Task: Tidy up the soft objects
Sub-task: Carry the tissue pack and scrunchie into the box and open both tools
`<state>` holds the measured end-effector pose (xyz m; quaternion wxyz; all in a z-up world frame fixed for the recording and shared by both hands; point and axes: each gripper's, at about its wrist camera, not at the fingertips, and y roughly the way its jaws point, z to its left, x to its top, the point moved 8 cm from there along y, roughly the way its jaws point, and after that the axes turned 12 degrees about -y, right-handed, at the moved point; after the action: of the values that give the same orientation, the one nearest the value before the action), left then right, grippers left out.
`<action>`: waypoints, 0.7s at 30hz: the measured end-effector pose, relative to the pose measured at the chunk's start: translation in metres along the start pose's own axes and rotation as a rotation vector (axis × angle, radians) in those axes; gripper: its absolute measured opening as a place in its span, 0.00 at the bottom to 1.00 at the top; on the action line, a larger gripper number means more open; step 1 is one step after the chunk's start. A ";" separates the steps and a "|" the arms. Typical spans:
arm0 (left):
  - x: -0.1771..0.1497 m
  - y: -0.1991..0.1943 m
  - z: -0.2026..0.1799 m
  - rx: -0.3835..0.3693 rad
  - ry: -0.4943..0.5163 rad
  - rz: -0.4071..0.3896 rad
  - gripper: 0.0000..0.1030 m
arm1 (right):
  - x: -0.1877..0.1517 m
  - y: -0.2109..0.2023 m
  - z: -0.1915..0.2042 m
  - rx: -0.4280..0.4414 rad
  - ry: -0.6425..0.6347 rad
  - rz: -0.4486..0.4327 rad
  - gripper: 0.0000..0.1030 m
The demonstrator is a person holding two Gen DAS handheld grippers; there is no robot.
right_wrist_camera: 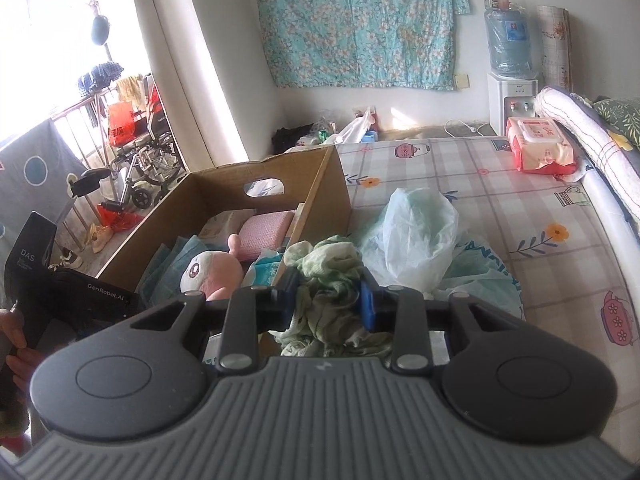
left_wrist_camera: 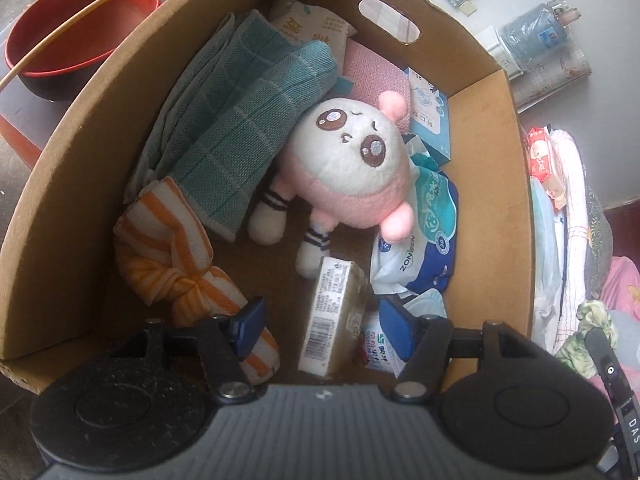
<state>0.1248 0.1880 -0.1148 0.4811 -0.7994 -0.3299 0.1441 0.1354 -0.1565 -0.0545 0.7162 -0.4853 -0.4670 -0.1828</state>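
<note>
My left gripper (left_wrist_camera: 322,324) hangs open, pointing down into the cardboard box (left_wrist_camera: 492,200). A small paper-wrapped tissue pack (left_wrist_camera: 336,312) lies between its blue pads without touching them. The box also holds a pink-and-white plush toy (left_wrist_camera: 352,160), a teal checked towel (left_wrist_camera: 240,120), a knotted orange-striped cloth (left_wrist_camera: 172,256), a pink pad (left_wrist_camera: 376,72) and blue-white tissue packs (left_wrist_camera: 428,232). My right gripper (right_wrist_camera: 328,300) is shut on a crumpled pale green cloth (right_wrist_camera: 332,276), held above the bed just right of the box (right_wrist_camera: 324,196). The plush toy (right_wrist_camera: 212,272) shows inside.
A red basin (left_wrist_camera: 76,28) sits left of the box. On the checked bed sheet lie a white plastic bag (right_wrist_camera: 416,236) and a red wipes pack (right_wrist_camera: 540,148). A water dispenser (right_wrist_camera: 510,40) stands at the far wall, a wheelchair (right_wrist_camera: 148,168) by the window.
</note>
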 end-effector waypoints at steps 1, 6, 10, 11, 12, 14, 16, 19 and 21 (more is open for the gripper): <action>0.000 -0.002 0.000 -0.004 0.002 -0.006 0.64 | 0.001 0.001 0.001 0.004 -0.004 0.001 0.30; -0.001 -0.019 -0.007 -0.067 0.019 -0.062 0.70 | 0.010 0.006 0.009 0.024 -0.048 -0.001 0.30; -0.004 -0.037 -0.008 -0.131 0.018 -0.127 0.73 | 0.018 0.009 0.021 0.063 -0.067 0.005 0.30; -0.005 -0.045 -0.006 -0.149 0.012 -0.149 0.74 | 0.020 0.012 0.025 0.082 -0.070 0.009 0.31; -0.005 -0.050 -0.004 -0.162 0.007 -0.172 0.74 | 0.022 0.014 0.029 0.095 -0.074 0.012 0.31; -0.004 -0.061 -0.001 -0.176 -0.001 -0.222 0.75 | 0.028 0.020 0.040 0.146 -0.079 0.027 0.31; -0.002 -0.072 0.003 -0.179 -0.002 -0.277 0.76 | 0.032 0.030 0.054 0.211 -0.080 0.050 0.31; 0.001 -0.089 0.009 -0.175 0.001 -0.348 0.78 | 0.038 0.050 0.085 0.338 -0.089 0.114 0.32; 0.004 -0.100 0.013 -0.170 0.016 -0.390 0.79 | 0.040 0.068 0.110 0.413 -0.087 0.165 0.32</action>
<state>0.0822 0.2310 -0.0346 0.4335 -0.7592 -0.4854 0.0136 0.1499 -0.0222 -0.0456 0.7920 -0.3721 -0.4839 -0.0029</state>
